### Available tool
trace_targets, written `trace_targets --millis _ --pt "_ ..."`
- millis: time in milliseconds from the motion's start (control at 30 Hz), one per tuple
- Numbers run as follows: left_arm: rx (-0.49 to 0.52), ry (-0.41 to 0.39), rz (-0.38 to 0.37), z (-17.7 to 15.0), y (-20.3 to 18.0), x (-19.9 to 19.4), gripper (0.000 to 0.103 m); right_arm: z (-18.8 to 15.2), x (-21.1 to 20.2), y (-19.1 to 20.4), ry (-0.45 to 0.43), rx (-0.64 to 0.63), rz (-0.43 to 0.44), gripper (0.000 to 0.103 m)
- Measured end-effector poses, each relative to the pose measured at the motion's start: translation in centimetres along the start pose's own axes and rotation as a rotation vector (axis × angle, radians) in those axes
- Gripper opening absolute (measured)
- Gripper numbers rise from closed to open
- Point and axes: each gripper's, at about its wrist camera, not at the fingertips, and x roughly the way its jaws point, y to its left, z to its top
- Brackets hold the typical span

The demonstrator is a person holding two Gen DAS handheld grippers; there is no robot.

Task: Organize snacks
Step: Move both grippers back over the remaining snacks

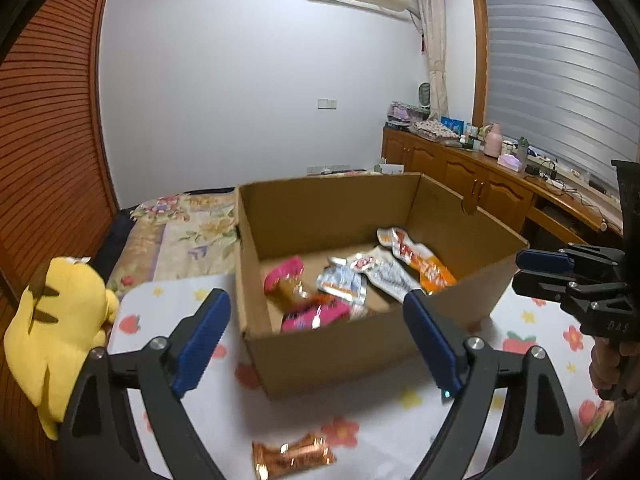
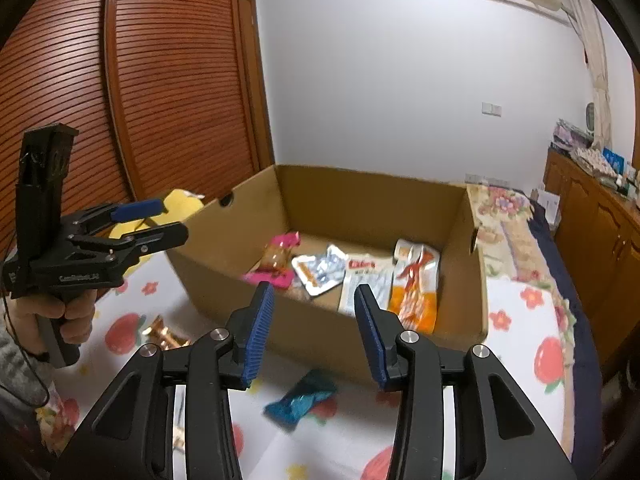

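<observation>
Two loose snacks: copper-wrapped bar (image 1: 293, 457) and blue-wrapped bar (image 2: 299, 402), both on the flowered sheet (image 1: 380, 432), outside the box.
Left gripper (image 1: 316, 334): jaws wide, nothing between them.
Right gripper (image 2: 314, 336): jaws part-open, narrower than the left, empty.
Copper bar: just below and ahead of the left jaws, long axis across the view; left hand nearer.
Blue bar: just below the right jaws, long axis slanting up to the right; right hand nearer.
Cardboard box (image 1: 360, 348): beyond both bars, open-topped, close ahead of both grippers.
Inside the box: pink packets (image 1: 316, 316), silver pouch (image 1: 342, 282), white pouch (image 2: 366, 280), orange pouch (image 2: 414, 296), flat on the floor.
Likely next: downward reach, jaws set across a bar's short side.
</observation>
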Motion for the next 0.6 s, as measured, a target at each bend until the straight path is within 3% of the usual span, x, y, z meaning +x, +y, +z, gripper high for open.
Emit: trace_targets --millis 333,600 --pt "-0.038 0.078 0.011 -5.4 0.3 -1.4 0.089 -3.7 -0.8 1.9 0.042 0.018 0.017 0.044" --pt "-0.055 0.111 0.048 -9.1 0.3 -2.6 0.089 -6.8 -0.5 4.2 0.091 0.021 0.085 0.044"
